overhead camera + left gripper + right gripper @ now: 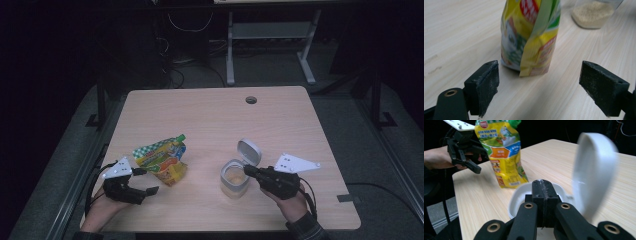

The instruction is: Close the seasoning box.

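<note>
High view dim w/ dark surroundings; gripper views brighter, lid (594, 172) motion-blurred, pouch (530, 35) soft

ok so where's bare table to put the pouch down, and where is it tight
The far half of the table, from the pouch and jar back to the round hole, is bare. So is the strip between pouch and jar. It is crowded along the near edge, around the left gripper and right gripper.

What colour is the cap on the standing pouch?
Green. The cap tops the mostly yellow pouch, clearest in the right gripper view.
</note>
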`<state>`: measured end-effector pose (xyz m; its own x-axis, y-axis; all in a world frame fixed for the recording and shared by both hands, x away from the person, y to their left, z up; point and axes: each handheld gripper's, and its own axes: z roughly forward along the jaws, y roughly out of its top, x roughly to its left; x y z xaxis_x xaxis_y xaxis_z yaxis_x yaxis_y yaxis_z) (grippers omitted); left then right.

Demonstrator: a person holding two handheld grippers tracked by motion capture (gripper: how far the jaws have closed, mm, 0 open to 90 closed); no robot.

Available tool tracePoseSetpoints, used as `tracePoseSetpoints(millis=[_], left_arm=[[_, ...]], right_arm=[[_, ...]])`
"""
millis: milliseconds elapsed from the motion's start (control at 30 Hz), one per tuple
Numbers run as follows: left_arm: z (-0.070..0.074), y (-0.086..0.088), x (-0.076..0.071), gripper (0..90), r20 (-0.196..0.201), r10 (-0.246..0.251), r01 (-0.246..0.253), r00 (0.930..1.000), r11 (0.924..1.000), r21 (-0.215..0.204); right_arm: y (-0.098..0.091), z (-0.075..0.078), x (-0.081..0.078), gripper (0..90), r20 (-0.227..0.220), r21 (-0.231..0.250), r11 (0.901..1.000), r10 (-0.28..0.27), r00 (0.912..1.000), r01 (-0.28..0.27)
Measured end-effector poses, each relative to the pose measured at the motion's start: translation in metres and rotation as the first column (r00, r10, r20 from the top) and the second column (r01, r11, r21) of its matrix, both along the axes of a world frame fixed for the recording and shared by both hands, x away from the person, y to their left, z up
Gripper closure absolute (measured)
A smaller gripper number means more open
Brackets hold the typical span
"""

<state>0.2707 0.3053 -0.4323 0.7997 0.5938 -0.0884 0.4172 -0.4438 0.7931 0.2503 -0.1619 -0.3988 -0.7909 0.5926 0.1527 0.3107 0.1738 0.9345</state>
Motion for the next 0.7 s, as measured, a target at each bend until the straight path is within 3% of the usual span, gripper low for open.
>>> tracePoseSetpoints(millis=[333,400,467,533,700], left_arm=[[-0.008,0.002,0.0,15.9,-0.014,0.007,-0.007,0.9999,0.9999,0.009],[-0.009,0.001,0.001,15.9,-0.02,0.007,-0.007,0.9998,0.9999,0.011],[-0.01,0.001,0.001,15.9,-0.024,0.011,-0.011,0.9996,0.9999,0.006],[-0.011,0.001,0.002,15.9,-0.02,0.008,-0.008,0.9998,0.9999,0.011],[-0.012,0.0,0.002,15.9,-0.027,0.016,-0.016,0.9995,0.9999,0.003]], right_arm=[[-0.038,-0.005,-0.001,89.9,-0.007,-0.019,0.9991,-0.039,0.9992,0.039],[-0.047,-0.007,0.001,89.9,0.002,-0.037,0.9967,-0.072,0.9974,0.072],[-0.055,-0.009,0.006,90.0,-0.005,-0.009,0.9941,-0.108,0.9941,0.108],[-0.058,-0.009,0.012,89.9,0.0,-0.003,0.9901,-0.14,0.9901,0.14],[-0.05,-0.007,0.027,90.0,0.022,-0.004,0.9873,-0.158,0.9871,0.159]])
